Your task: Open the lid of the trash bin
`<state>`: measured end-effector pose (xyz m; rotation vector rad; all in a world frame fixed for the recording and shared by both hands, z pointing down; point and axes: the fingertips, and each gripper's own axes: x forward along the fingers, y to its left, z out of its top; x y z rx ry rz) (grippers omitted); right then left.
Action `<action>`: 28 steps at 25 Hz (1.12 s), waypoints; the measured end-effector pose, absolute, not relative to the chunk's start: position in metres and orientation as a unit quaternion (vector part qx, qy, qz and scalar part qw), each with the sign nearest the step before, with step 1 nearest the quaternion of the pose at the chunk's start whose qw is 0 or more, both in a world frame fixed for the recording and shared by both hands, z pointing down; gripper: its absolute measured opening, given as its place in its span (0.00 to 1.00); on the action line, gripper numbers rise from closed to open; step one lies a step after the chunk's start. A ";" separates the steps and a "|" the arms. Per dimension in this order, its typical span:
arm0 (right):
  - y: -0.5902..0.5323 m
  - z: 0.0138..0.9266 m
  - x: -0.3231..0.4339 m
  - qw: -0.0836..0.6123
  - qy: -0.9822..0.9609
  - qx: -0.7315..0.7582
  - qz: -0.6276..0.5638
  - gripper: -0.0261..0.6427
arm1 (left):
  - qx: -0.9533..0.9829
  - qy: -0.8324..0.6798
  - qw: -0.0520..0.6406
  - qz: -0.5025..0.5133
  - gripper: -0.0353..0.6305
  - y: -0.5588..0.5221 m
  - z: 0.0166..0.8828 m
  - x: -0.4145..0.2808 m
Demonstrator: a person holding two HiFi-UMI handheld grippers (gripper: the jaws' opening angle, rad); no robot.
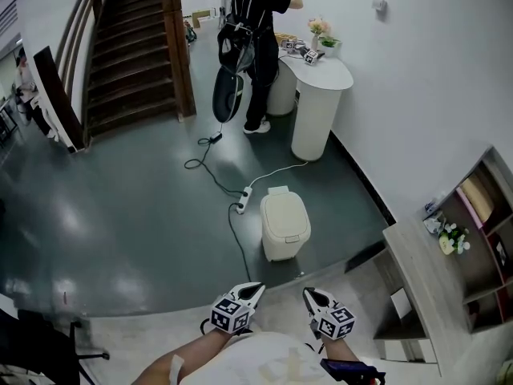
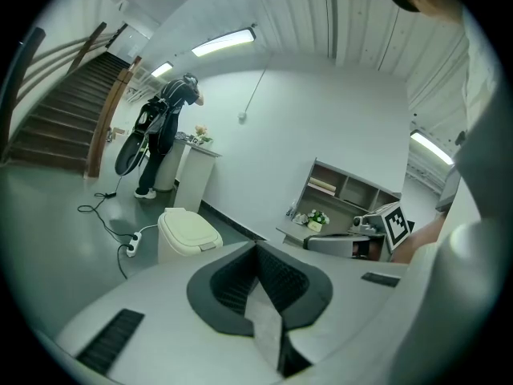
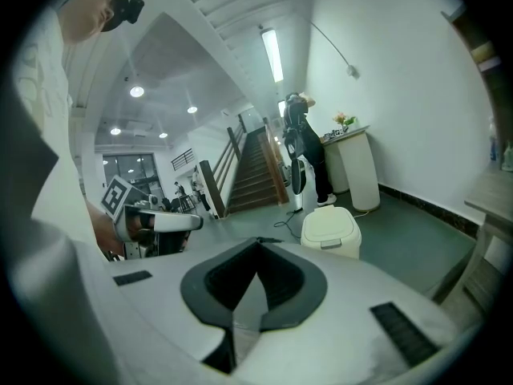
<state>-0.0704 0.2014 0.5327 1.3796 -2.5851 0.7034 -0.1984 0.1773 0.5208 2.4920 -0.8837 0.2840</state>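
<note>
The cream trash bin (image 1: 284, 225) stands on the dark floor with its lid down, a short way in front of me. It shows at left centre in the left gripper view (image 2: 188, 233) and right of centre in the right gripper view (image 3: 330, 231). Both grippers are held low and close to my body, well short of the bin. My left gripper (image 1: 252, 290) has its jaws together with nothing in them, as also seen from its own camera (image 2: 258, 248). My right gripper (image 1: 310, 295) is likewise shut and empty (image 3: 258, 244).
A power strip (image 1: 242, 202) with a trailing cable lies left of the bin. A person (image 1: 258, 38) stands at a white round counter (image 1: 321, 107) farther back. A staircase (image 1: 132, 46) rises at back left. A wooden shelf unit (image 1: 437, 283) stands at right.
</note>
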 end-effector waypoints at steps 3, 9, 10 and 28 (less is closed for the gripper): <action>0.192 0.534 -0.070 0.064 -0.856 0.457 0.233 0.05 | 0.908 -0.327 0.240 0.102 0.08 0.170 0.521 -0.200; 0.182 0.538 -0.073 0.070 -0.858 0.451 0.235 0.05 | 0.903 -0.340 0.245 0.098 0.08 0.165 0.524 -0.208; 0.180 0.538 -0.073 0.071 -0.859 0.450 0.235 0.05 | 0.902 -0.342 0.246 0.097 0.08 0.165 0.524 -0.209; 0.145 0.540 -0.054 0.077 -0.871 0.426 0.233 0.05 | 0.872 -0.402 0.270 0.076 0.08 0.145 0.538 -0.221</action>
